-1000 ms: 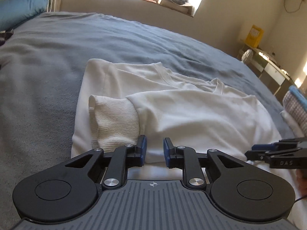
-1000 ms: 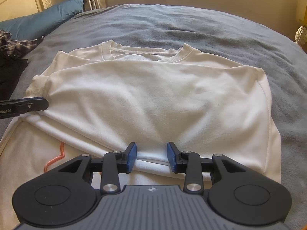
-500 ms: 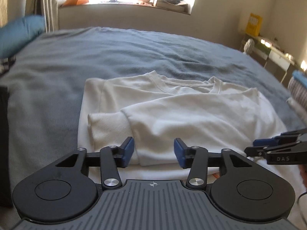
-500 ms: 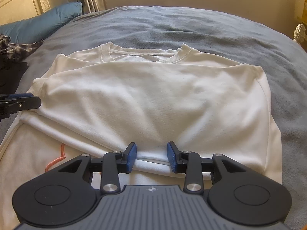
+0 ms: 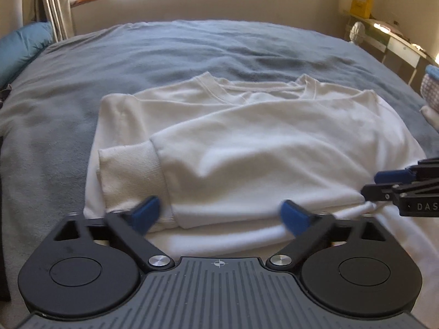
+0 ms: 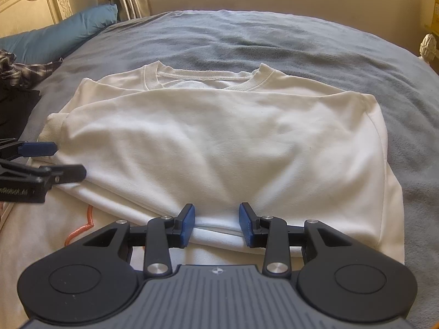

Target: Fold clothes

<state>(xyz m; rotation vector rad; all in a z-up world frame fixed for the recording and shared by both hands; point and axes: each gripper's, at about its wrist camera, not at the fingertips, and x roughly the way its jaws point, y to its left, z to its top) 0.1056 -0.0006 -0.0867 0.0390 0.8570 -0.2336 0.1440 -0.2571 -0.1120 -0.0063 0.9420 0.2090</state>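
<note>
Folding sweatshirt (image 5: 247,142) lying crosswise on bed (image 5: 192,49): left gripper (image 5: 219,215) opening at near hem, right gripper (image 6: 216,226) clamping hem.

Both cams ride on the grippers, looking forward and down along the fingers, low and close over the bed; left wrist view sits at the near-left edge of the white sweatshirt (image 5: 247,142), facing the window sill (image 5: 170,0); right wrist view sits further right, same heading; both share the sweatshirt and grey blanket (image 6: 247,38); each catches the other's fingers at its side edge, right gripper (image 5: 384,185), left gripper (image 6: 68,161).
</note>
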